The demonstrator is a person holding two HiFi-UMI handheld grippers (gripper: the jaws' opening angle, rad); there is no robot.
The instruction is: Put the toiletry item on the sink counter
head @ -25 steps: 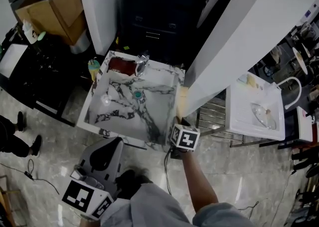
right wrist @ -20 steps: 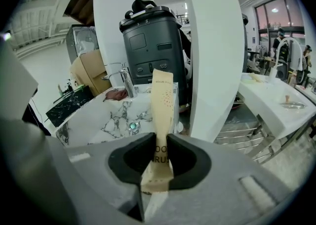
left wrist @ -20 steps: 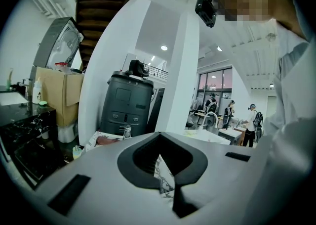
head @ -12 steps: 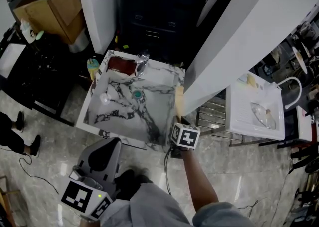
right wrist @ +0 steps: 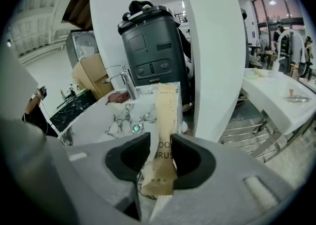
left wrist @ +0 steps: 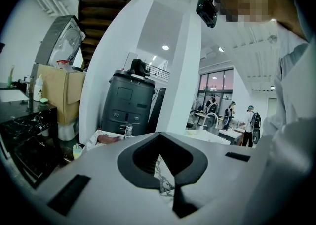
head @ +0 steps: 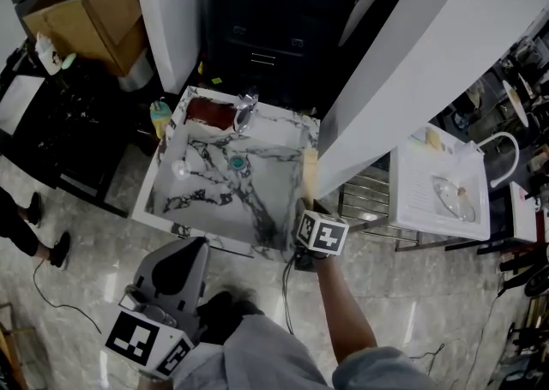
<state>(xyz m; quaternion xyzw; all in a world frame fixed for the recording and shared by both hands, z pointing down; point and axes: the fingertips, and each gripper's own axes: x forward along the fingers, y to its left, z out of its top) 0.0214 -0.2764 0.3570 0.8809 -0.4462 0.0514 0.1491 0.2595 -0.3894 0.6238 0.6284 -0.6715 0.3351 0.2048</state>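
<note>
Drop-off at the tabletop's right edge: my right gripper has just been opening its jaws, and the toothbrush packet lies where it did a second ago.

The jaws stand apart with the packet between them, clear of the left pad, so I judge the grip released. The packet's long axis runs straight away from the gripper, along the tabletop's right edge toward the far right corner, beside the sink basin. The right hand is far nearer. My left gripper hangs closed and empty, well back from the near edge. I count one packet, one basin, one tap and two grippers.
</note>
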